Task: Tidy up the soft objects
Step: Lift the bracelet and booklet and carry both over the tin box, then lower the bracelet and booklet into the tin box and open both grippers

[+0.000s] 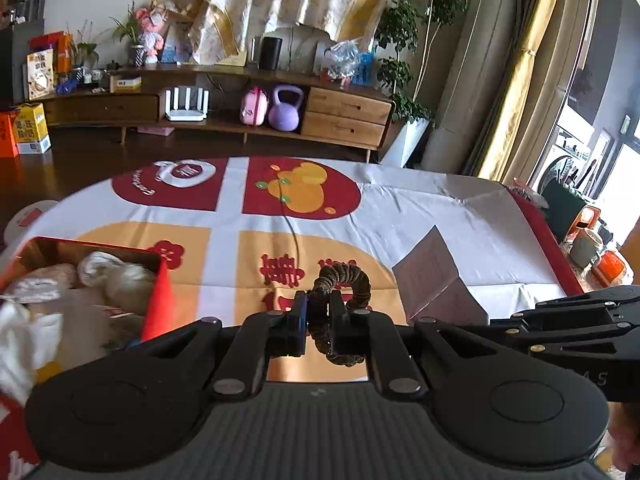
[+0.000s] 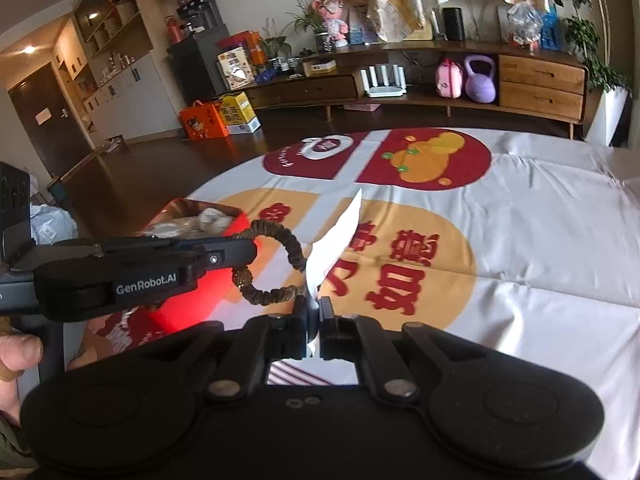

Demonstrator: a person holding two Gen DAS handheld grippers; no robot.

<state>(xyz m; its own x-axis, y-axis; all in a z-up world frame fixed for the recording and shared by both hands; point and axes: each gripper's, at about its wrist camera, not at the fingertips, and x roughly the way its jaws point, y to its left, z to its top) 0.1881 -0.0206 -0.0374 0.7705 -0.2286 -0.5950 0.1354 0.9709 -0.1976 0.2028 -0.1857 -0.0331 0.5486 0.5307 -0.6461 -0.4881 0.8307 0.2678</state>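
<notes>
My left gripper (image 1: 319, 300) is shut on a brown ruffled scrunchie (image 1: 348, 280), held above the patterned tablecloth (image 1: 248, 236). In the right wrist view the scrunchie (image 2: 276, 268) loops from the left gripper (image 2: 250, 250) across to a white card (image 2: 336, 236). My right gripper (image 2: 319, 304) is shut on the lower end of that card, seen edge-on. In the left wrist view the card (image 1: 436, 276) shows as a grey folded sheet, with the right gripper (image 1: 516, 316) at its right edge. The scrunchie touches the card near the right fingertips; whether it is looped around it I cannot tell.
A red box (image 1: 160, 280) with several pale soft items stands at the left of the table, also visible as the red box (image 2: 236, 216). A mug (image 1: 586, 246) and orange objects sit beyond the table's right edge. A wooden sideboard (image 1: 348, 112) lines the far wall. A hand (image 2: 16, 352) grips the left tool.
</notes>
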